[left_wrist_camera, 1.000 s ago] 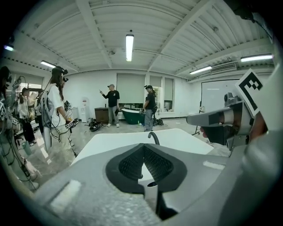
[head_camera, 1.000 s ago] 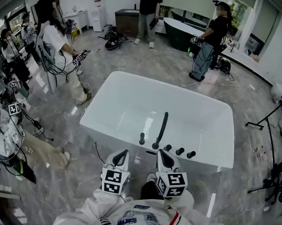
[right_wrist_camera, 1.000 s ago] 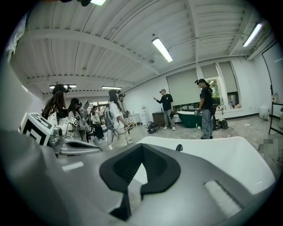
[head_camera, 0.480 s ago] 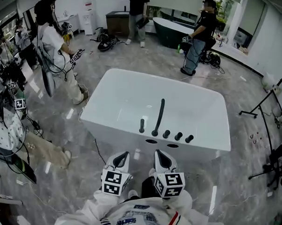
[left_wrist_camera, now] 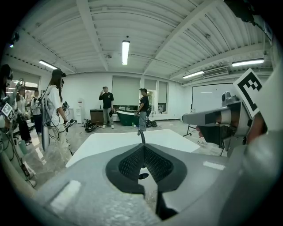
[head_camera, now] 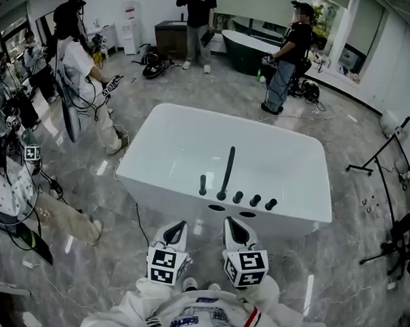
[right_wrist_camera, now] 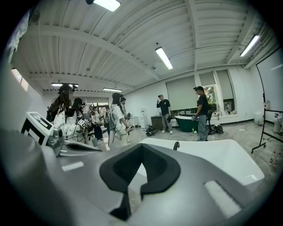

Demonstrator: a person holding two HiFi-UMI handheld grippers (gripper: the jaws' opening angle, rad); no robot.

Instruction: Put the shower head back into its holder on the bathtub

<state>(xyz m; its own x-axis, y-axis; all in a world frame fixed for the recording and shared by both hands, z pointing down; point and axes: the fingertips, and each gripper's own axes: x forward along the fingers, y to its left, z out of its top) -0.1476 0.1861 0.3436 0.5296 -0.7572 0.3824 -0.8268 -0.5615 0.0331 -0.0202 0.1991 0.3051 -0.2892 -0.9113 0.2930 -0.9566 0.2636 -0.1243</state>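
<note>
**Item: shower head** [head_camera: 203, 185]. A short black stick that stands upright on the near rim of the white bathtub [head_camera: 299, 212], at the left end of the row of black fittings. How it seats at its base is too small to tell.

**Neighbouring fittings.** Just right of it is a long black spout [head_camera: 226, 170] that reaches out over the basin. Three round black knobs [head_camera: 255, 200] follow along the same rim. In the left gripper view the spout [left_wrist_camera: 141, 134] rises directly beyond the jaw tips, curved at its top.

**Left gripper** [head_camera: 176, 227]. Its jaws are closed tip to tip and nothing sits between the pads [left_wrist_camera: 132, 164]. It is held over the marble floor [head_camera: 119, 257], short of the tub's near wall. The shower head is ahead of it and slightly to its right, well apart from it.

**Right gripper** [head_camera: 237, 228]. Its jaws are likewise together and it carries nothing. It is level with the left gripper and beside it. The shower head lies ahead and to its left, well apart and untouched. The right gripper view shows the tub's white rim and the curved spout [right_wrist_camera: 176, 145] beyond the jaws.

**Marker cubes** [head_camera: 166, 265]. There is one on each gripper, close to the wearer's white sleeves.

**Surroundings.** Several people [head_camera: 287, 58] stand around the room. A dark green tub [head_camera: 247, 43] is at the far wall and a black stand [head_camera: 385, 157] is at the right.
</note>
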